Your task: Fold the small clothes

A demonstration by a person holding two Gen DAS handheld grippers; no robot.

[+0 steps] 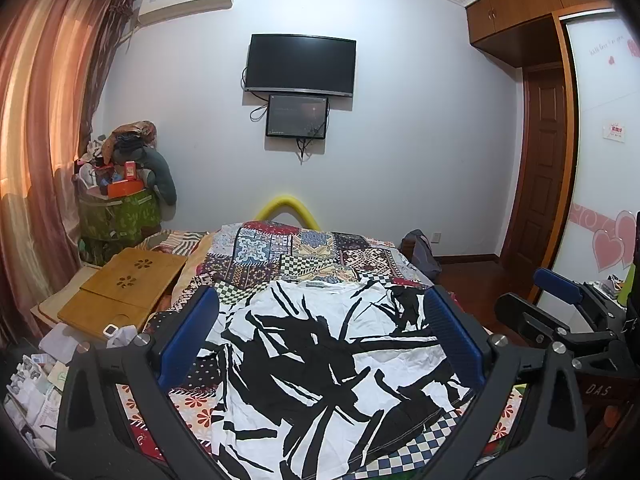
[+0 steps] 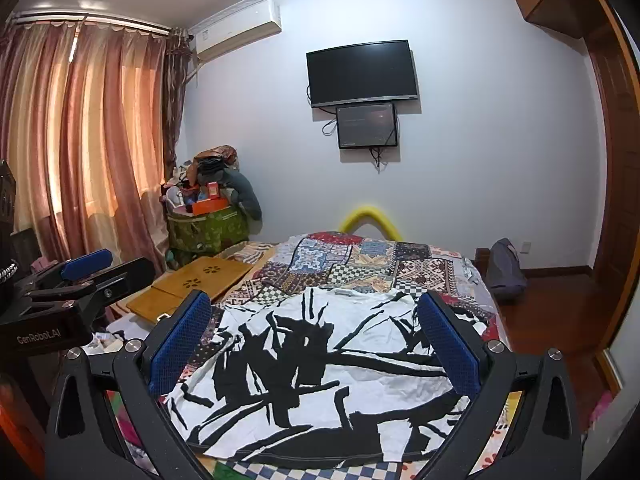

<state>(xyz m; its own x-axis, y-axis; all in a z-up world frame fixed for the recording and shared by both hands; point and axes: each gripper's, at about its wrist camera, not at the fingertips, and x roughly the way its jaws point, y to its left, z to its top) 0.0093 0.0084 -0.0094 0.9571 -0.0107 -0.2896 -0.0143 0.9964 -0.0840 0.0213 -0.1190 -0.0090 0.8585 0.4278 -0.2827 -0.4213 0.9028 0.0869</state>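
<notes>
Both tongs, left (image 1: pixel 320 334) and right (image 2: pixel 314 338), spread above shirt (image 1: pixel 320 360); wooden tray (image 1: pixel 124 292) beside.

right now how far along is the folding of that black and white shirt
Done: the black-and-white shirt lies spread flat on the patchwork bedspread. In hand: nothing; the left gripper and right gripper hover open above it. Left: every fold.

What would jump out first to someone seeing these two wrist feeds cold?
The black-and-white shirt grabs the eye first, spread flat on the patchwork bedspread right in front of both open grippers. The left gripper and right gripper frame it with blue fingers, holding nothing. Behind, a dark TV hangs on the far wall above a smaller screen, with pink curtains on the left.
</notes>
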